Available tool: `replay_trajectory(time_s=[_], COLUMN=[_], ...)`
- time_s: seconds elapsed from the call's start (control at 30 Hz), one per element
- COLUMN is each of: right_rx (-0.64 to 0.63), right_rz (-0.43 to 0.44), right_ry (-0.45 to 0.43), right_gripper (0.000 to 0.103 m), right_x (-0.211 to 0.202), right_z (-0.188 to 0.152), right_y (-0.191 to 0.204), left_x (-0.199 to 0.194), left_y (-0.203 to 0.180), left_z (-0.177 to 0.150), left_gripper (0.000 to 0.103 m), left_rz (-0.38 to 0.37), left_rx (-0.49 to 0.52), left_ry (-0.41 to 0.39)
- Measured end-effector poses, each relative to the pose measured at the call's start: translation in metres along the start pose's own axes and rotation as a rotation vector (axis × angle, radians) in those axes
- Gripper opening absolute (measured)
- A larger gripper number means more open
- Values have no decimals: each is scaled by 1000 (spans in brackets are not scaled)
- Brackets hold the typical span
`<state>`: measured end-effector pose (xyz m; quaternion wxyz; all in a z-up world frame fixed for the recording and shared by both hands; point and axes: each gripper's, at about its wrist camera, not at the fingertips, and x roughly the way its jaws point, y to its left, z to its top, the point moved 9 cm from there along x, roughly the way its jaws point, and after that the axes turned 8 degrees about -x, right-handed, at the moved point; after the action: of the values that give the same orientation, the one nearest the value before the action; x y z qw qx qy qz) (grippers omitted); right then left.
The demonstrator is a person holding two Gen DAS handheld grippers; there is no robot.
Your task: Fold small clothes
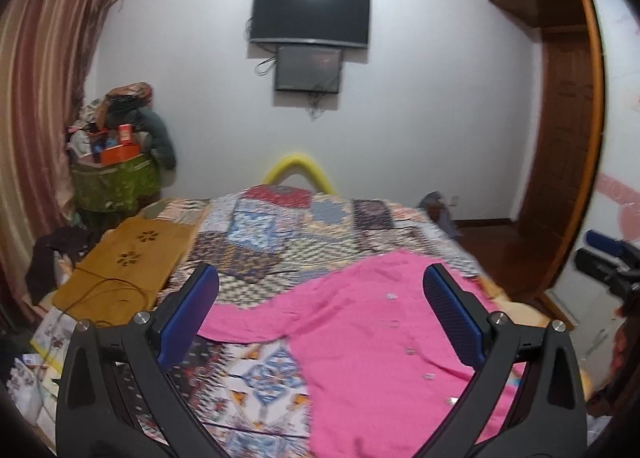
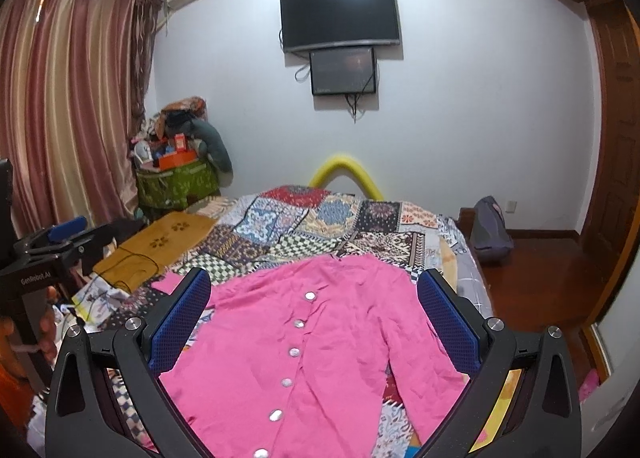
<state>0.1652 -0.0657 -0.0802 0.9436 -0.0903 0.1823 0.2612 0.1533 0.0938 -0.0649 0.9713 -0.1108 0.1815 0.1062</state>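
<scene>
A pink buttoned cardigan (image 2: 320, 346) lies spread flat, front up, on the near part of the bed's patchwork quilt (image 2: 320, 222). Its button row (image 2: 295, 352) runs down the middle, one sleeve reaches out toward the left (image 1: 248, 318), and the other lies folded down along the right side (image 2: 416, 342).

Left tool (image 1: 320, 314): fingers spread wide, holding nothing, poised above the garment's left half. Right tool (image 2: 316, 322): likewise wide and empty, above the garment's front.

Handling, as judged: the fabric looks thin, light and limp. It should drape and crease readily and will not hold a shape when lifted. A pinch on a single layer may drag the rest across the quilt. The best holds appear to be the edges: the shoulder seam and hem corner on each side, or the cuff of the outstretched sleeve. The buttons are hard and smooth, so the pads should avoid them.

Surroundings: a wooden lap tray (image 2: 160, 246) with a trailing cord (image 1: 100, 290) sits at the left edge of the bed, near the sleeve end but apart from it. Papers (image 2: 96, 302) lie below it. A heaped green basket (image 2: 176, 182) stands by the curtain (image 2: 68, 98); a television (image 2: 340, 16) hangs on the far wall. Nothing rests on the cardigan itself, and the quilt beyond it is free for folding.
</scene>
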Motion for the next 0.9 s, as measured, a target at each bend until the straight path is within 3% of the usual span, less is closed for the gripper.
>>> replay_trajectory(time_s=[0.2,0.47,0.57,0.73,0.9], right_rx=[-10,24,7,-27,-51], right_rz=[34,97,99,113,136], right_ry=[50,131,173,256,323], right_gripper=[102,102,93,90,90], right_x=[37,85,104,141,181], right_z=[3,-5,-11,-23,-34], right_y=[-13,-31,-35,-36,-38], left_x=[61,145,175,217,248], left_y=[54,142,167,208,233], left_z=[-9,-50,-72,-105,-124], left_gripper=[103,102,92,80,79], left_rz=[110,267,307,359,385], left_rx=[-9,-79,-99,-133,-140], left_ry=[115,306,375,484,545])
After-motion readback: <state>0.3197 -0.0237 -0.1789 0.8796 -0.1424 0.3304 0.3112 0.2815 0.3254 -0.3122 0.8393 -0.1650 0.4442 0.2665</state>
